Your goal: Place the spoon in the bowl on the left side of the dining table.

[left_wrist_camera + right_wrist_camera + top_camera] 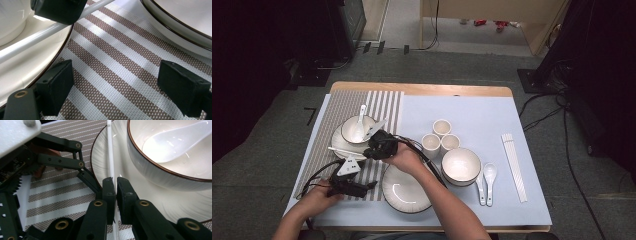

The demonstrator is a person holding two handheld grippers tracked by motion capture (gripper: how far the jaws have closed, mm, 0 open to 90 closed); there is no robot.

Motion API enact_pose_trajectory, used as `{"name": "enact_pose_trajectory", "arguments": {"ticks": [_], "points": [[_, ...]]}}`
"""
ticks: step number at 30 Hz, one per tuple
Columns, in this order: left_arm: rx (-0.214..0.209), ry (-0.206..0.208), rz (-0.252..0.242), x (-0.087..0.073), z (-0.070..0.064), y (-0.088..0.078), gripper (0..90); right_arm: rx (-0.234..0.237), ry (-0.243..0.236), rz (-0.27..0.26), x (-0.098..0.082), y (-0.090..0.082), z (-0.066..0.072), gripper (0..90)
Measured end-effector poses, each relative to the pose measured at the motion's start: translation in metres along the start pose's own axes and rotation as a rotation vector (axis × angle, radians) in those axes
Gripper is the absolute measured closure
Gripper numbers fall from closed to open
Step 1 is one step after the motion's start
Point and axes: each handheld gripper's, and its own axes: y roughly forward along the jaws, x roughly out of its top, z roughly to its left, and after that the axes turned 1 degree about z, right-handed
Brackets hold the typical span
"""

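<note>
The wooden table (422, 89) is carrying a pale blue cloth (472, 110) and, on its left part, a brown-and-white striped woven placemat (387, 102). On that placemat a white brown-rimmed ribbed plate (338, 145) is supporting a white brown-rimmed bowl (354, 131) with a white ceramic spoon (360, 122) lying in it. The right gripper (113, 187) is reaching in from the near side, and its jaws are standing clamped together on a thin white glossy chopstick (110, 152). The left gripper (115, 85) is hovering low over the placemat just beside the plate, its jaws standing wide apart with nothing between them.

Risks, as judged from here: the chopstick is being pinched near one end, so its long free length may be pivoting or slipping between the pads; its surface is looking smooth and glazed, offering little friction. A swing of the stick could be knocking the bowl or the spoon, and a drop onto the plate rim could be sending it rolling off.

The chopstick is a slim, straight, round white rod, lying across the plate's left rim beside the bowl and catching a bright highlight along its length.
</note>
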Motion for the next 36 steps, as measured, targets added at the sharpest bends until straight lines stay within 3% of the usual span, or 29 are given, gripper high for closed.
{"name": "enact_pose_trajectory", "arguments": {"ticks": [18, 36], "points": [[-0.001, 0.001, 0.000, 0.000, 0.000, 0.000, 13.8, -0.056, -0.029, -0.011, 0.010, 0.011, -0.001, 85.1], [-0.001, 0.000, -0.001, 0.000, 0.000, 0.000, 13.8, -0.036, 0.000, -0.035, 0.009, 0.007, -0.001, 85.0]]}}
